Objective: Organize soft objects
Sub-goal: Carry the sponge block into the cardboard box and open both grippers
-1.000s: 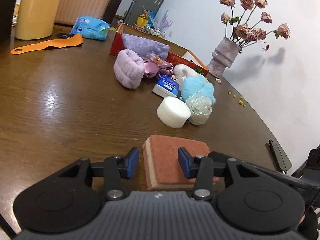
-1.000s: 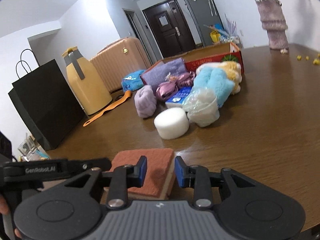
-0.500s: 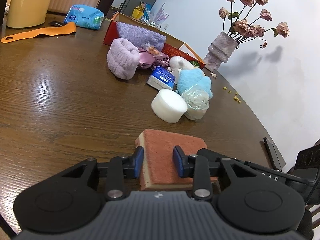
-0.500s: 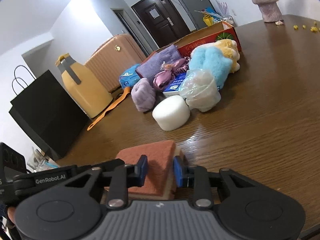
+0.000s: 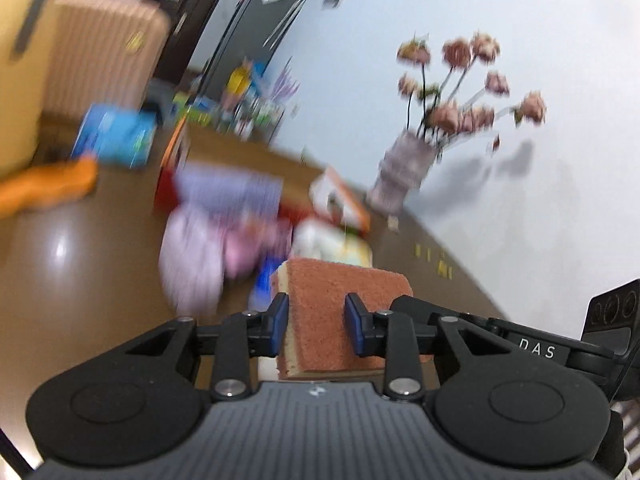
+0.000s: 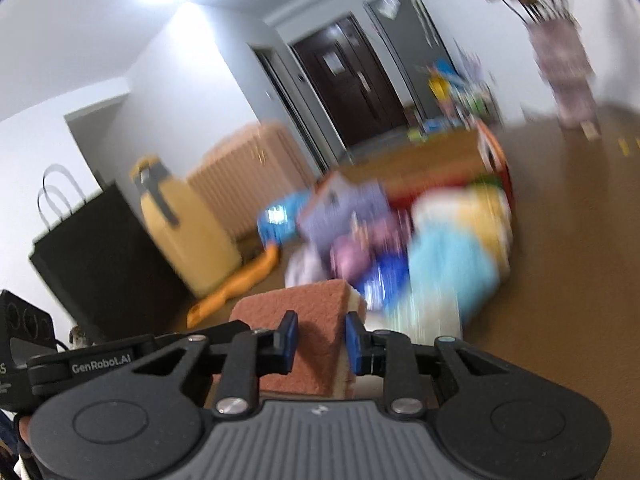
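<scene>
Lifting clear of the desk [image 5: 72, 280], you now carry the sponge [image 5: 344, 300] pinched between both tools: left hand-held gripper [image 5: 316, 324] and right hand-held gripper [image 6: 318, 338] have just closed onto it. Ahead, the red box [image 6: 496, 160] holds a purple cloth [image 5: 232, 192]; other contents blur.

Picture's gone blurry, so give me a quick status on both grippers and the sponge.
Left gripper and right gripper both shut on the sponge. Sponge clear of the table. Nothing in the way.
</scene>
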`<state>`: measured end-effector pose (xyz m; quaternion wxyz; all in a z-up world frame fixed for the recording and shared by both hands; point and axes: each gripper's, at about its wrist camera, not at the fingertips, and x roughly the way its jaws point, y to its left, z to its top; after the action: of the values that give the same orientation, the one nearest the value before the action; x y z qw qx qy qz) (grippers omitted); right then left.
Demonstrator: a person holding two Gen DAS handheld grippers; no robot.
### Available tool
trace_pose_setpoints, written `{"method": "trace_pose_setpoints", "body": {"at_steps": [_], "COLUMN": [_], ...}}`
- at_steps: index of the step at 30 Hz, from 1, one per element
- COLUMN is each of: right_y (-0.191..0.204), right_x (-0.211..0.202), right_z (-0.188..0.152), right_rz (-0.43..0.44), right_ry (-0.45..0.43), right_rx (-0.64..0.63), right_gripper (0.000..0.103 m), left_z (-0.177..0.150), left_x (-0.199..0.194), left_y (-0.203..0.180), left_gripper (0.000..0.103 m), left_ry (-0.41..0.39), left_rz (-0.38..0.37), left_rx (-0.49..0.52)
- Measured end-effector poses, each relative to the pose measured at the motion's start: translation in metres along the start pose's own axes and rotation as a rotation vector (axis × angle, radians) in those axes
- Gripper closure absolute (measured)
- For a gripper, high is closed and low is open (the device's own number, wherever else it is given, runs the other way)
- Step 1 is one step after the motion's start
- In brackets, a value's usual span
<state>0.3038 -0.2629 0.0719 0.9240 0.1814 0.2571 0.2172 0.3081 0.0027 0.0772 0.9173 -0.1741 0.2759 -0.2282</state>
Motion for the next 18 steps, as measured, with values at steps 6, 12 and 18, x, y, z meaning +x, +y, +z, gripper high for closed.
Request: {"method": "trace_pose_setpoints", "body": {"at_steps": [6,12,18], "right_y": [-0.038,-0.093,-0.135], "right_x": [0.132,0.277,0.396], "right_z": [0.139,0.201,0.202], "right_rz": [-0.024,-0.072,-0.128], "right_ry": [0.053,0.182,0.306], "right_rx": [0.025,0.153,0.243], "right_gripper": [0.079,0.079,0.081], "left_z": [0.137,0.200,0.211], "left_x": [0.117,0.237,0.329], "left_y": [0.040,0.094,0.146], "left_gripper": [0.073,0.073,0.072], "left_ry": [0.047,0.125,0.221], "left_rz": [0.030,0.157,0.328], "left_rx": [-0.031,-0.033,0.015]}}
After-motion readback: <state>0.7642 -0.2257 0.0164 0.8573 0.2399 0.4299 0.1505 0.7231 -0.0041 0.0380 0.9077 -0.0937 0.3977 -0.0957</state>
